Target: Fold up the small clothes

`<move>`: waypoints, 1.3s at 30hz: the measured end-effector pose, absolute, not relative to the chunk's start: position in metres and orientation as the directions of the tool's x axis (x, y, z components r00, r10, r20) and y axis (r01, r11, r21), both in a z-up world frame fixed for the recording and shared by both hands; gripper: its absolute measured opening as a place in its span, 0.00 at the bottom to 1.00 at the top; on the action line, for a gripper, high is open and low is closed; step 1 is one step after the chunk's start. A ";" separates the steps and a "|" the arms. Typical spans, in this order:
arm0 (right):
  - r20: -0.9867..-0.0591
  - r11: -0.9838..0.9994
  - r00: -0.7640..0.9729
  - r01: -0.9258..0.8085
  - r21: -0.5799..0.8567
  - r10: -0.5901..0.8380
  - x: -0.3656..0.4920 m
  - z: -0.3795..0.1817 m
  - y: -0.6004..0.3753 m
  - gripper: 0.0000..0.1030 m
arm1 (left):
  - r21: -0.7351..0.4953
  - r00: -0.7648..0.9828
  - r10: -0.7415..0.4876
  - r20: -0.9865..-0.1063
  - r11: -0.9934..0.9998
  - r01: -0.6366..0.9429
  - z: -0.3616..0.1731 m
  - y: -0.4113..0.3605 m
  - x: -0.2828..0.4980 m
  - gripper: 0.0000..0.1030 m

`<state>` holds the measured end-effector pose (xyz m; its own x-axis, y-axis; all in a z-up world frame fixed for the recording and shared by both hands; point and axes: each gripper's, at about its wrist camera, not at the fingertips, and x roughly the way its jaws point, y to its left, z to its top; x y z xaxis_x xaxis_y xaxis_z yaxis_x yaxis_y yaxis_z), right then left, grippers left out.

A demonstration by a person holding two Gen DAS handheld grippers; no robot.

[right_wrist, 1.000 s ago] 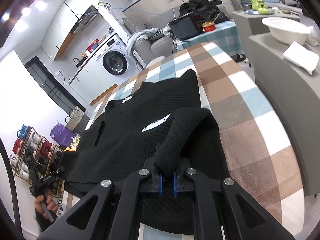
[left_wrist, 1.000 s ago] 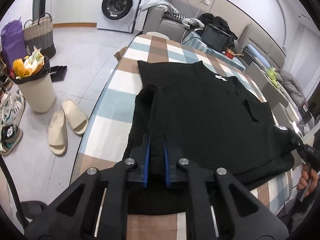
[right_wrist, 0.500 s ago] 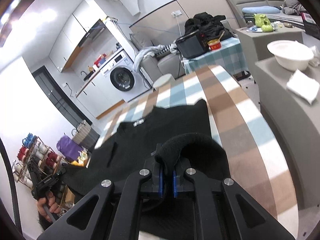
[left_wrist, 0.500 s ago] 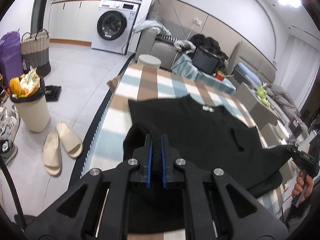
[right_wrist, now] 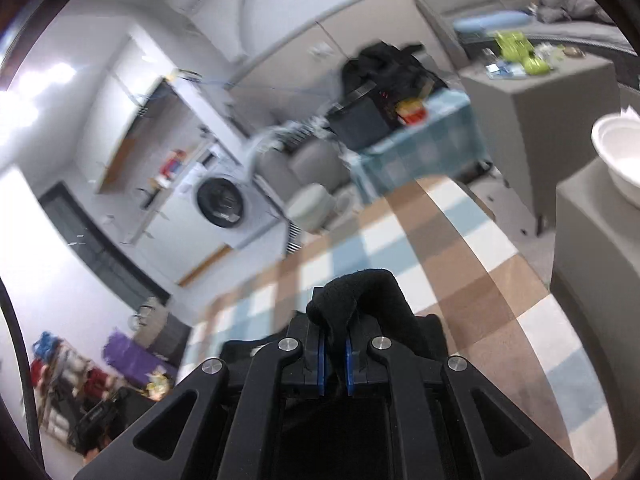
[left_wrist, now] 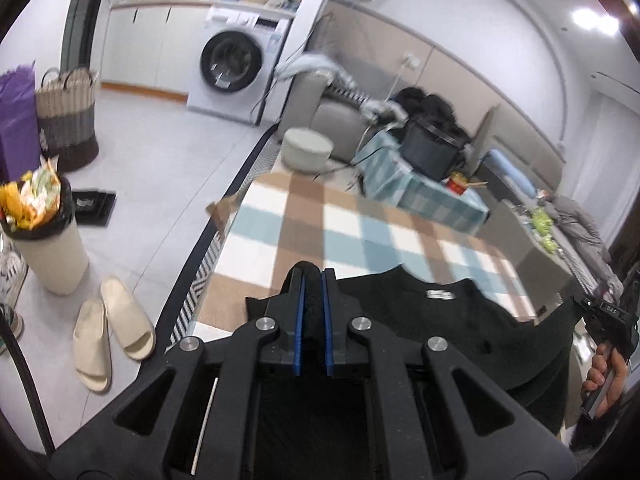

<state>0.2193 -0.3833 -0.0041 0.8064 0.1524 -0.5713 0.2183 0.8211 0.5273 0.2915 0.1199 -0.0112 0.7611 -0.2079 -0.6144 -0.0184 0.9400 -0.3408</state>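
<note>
A black knit sweater lies on the checked tablecloth, with its white neck label facing up. My left gripper is shut on a fold of the sweater's black fabric. In the right wrist view my right gripper is shut on another bunch of the sweater, which humps up over the blue pads. The other gripper and the hand holding it show at the right edge of the left wrist view. Most of the sweater is hidden behind the gripper bodies.
Beyond the table stand a washing machine, a round stool and a sofa with clothes. A full bin and slippers are on the floor at left. A white bowl sits on a grey cabinet at right.
Both grippers have lifted and carried their sweater edges toward the far end, over the garment. Less of the sweater and more of the bare checked cloth and room shows ahead.
</note>
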 end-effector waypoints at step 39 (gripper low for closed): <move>-0.646 0.784 0.712 0.222 0.579 0.276 0.284 -0.062 -0.360 0.11 | -0.397 0.658 -0.263 -0.706 0.916 -0.059 -0.078 0.109 0.365 0.06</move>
